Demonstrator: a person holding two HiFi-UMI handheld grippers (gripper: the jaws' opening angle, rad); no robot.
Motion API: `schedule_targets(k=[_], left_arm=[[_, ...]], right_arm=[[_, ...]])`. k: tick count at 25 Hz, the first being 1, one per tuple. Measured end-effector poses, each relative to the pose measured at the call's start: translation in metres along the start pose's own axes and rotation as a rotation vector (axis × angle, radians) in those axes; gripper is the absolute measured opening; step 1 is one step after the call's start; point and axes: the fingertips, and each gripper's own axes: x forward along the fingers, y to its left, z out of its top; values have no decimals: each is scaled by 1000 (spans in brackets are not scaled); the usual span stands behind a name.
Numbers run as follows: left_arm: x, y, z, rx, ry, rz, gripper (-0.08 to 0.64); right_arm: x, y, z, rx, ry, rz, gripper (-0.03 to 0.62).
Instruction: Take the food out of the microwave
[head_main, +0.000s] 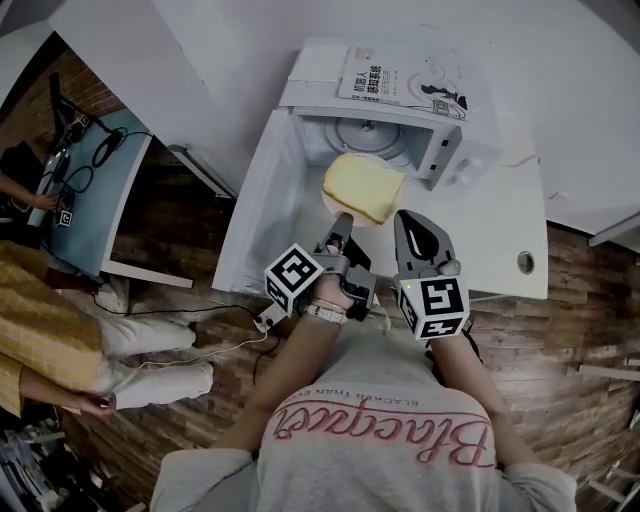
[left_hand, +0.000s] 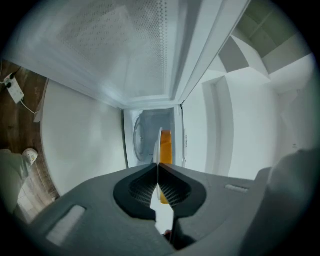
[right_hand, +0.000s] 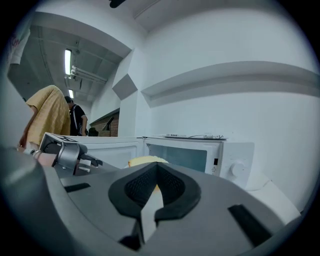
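Observation:
A yellow block of food (head_main: 365, 185) lies on a white plate (head_main: 333, 200), held in the air just in front of the open microwave (head_main: 385, 130). My left gripper (head_main: 343, 218) is shut on the plate's near rim. In the left gripper view the thin plate edge (left_hand: 156, 145) runs between the closed jaws of the left gripper (left_hand: 158, 172), with the food (left_hand: 166, 145) beyond them. My right gripper (head_main: 404, 220) hangs shut and empty just right of the plate. The right gripper view shows the right gripper (right_hand: 157, 170) with the food (right_hand: 142, 161) past its tips.
The microwave door (head_main: 262, 205) stands swung open to the left. A book (head_main: 405, 80) lies on top of the microwave. The white table (head_main: 510, 240) has a hole near its right edge. A person in yellow (head_main: 30, 300) sits at the left by a blue table (head_main: 90, 190).

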Motion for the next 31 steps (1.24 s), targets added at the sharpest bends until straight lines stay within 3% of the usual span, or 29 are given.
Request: schedule_targets(k=[9,31], left_arm=[[-28,-21,-9,-2,17,-38,14],[-53,-29,-14,-12,33,-33,14]], right_arm=[[-26,11,2,-17,0,-22,9],[-42,16,11,-16,-22,-47,9]])
